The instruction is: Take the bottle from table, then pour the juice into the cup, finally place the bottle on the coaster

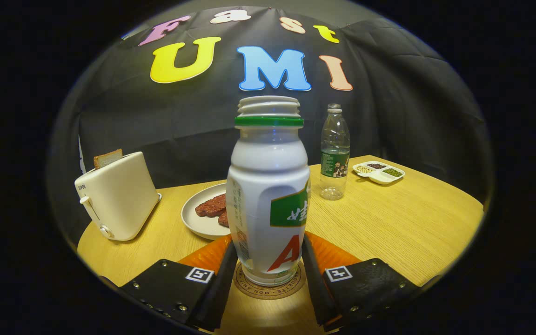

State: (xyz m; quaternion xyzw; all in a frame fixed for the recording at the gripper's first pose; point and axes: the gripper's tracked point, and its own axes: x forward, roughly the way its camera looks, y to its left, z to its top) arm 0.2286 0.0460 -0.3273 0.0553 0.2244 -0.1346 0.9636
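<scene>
- The tongs (268, 279) have their 2 fingers (221, 279) standing on either side of the juice bottle (268, 195), close against its lower sides; whether both truly press on it I cannot tell.
- The juice bottle is white with a green neck ring, uncapped, upright, and sits between the fingers.
- Its base stands on a round cork coaster (268, 289) lying on the wooden bench (412, 223).
- An orange mat (207, 256) shows under the coaster, spreading out behind both fingers.
- Beyond the bottle to the left, a pale plate (198, 221) carries 2 dark red slices of meat (212, 205).
- Further left stands a cream toaster (117, 197) with 1 slice of toast (108, 158) poking from its slot.
- Beyond the bottle to the right, a clear plastic water bottle (334, 153) stands upright, capless so far as I can see.
- Near it, further right, a small white divided dish (378, 171) holds beans or grains in separate compartments.
</scene>
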